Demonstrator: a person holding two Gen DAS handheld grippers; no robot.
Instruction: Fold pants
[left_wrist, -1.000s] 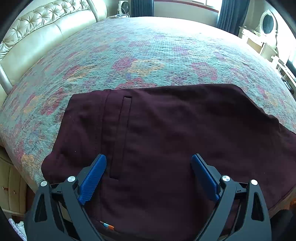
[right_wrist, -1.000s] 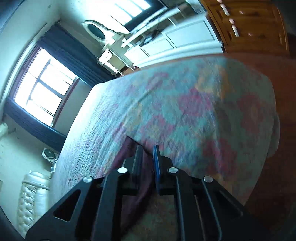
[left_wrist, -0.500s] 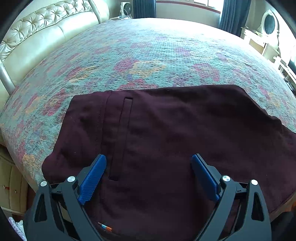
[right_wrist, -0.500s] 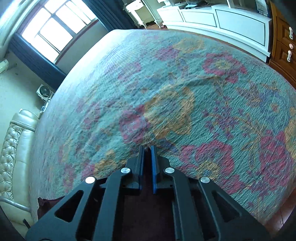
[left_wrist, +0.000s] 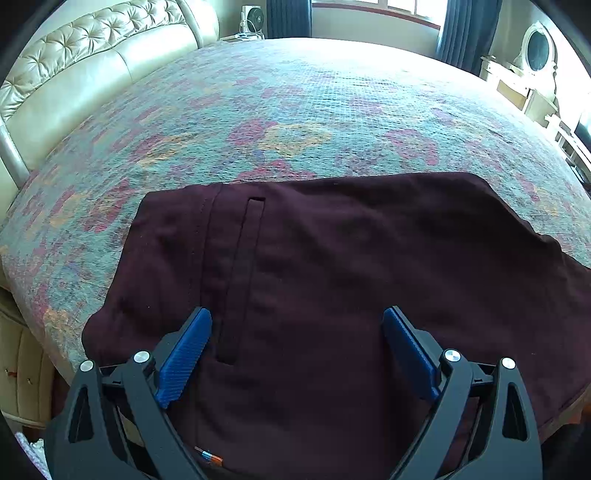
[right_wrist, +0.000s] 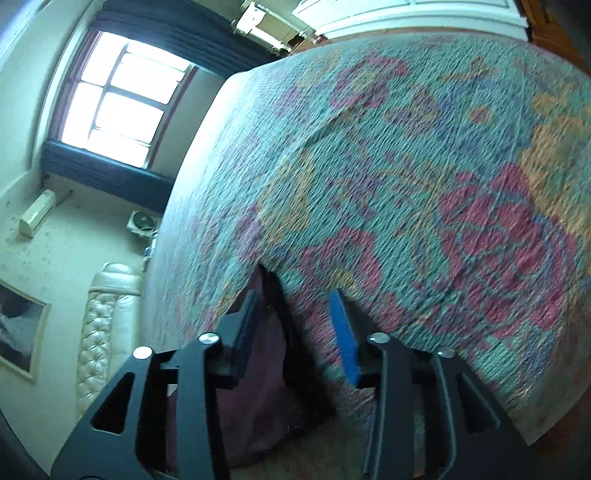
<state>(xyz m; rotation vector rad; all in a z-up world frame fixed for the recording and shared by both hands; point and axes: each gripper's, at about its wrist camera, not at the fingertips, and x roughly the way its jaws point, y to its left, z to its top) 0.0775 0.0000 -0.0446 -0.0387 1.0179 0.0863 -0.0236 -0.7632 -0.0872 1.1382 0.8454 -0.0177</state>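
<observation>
1. Nearest, at the bottom of the left wrist view, the left gripper (left_wrist: 297, 334) stands with its blue pads spread wide and nothing between them; it hovers over the waist end of the pants (left_wrist: 332, 280) without pinching any cloth.
2. Just beyond, the pants fill the lower half of that frame: dark maroon, laid flat, with a welt pocket (left_wrist: 242, 280) running up the lower centre and a small orange tag (left_wrist: 210, 458) at the bottom edge.
3. Judging by the single broad panel, the two legs seem already laid one over the other, though the layers beneath are hidden. The cloth runs off toward the right edge of the frame, so the length looks not yet folded.
4. At the bottom of the right wrist view, the right gripper (right_wrist: 295, 321) has its jaws parted. A dark maroon fold of the pants lies between and below them, lower centre; no pad is closed on it. The frame is blurred.
5. What remains, by my reading: bring the leg end over toward the waist, then perhaps halve it again.
6. Farther off, the floral bedspread (left_wrist: 295, 110) spreads over the middle of both frames.
7. Farthest, a tufted cream headboard (left_wrist: 92, 44) occupies the upper left and a window (right_wrist: 118, 107) the upper left of the right view.
</observation>
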